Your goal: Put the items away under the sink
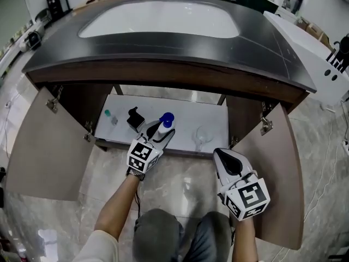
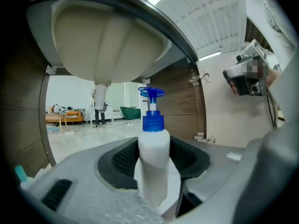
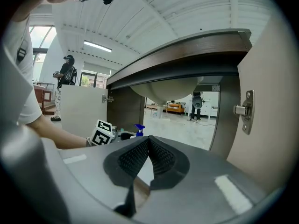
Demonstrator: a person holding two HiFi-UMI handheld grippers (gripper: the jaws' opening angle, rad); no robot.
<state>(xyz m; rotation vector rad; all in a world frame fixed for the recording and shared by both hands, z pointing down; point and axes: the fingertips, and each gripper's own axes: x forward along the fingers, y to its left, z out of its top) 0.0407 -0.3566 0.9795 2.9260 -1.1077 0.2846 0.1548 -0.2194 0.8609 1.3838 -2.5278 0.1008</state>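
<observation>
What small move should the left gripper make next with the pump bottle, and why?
Probably ease the left gripper forward and lower the pump bottle onto the shelf: the bottle is held upright at the shelf's front edge, and bare space shows between the black object and the glass.

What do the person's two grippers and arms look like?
The left gripper and right gripper are grey-white shells with black ribbed pads, each carrying a cube of black-and-white square markers. A black cable follows the left forearm. Short pale sleeves.
</observation>
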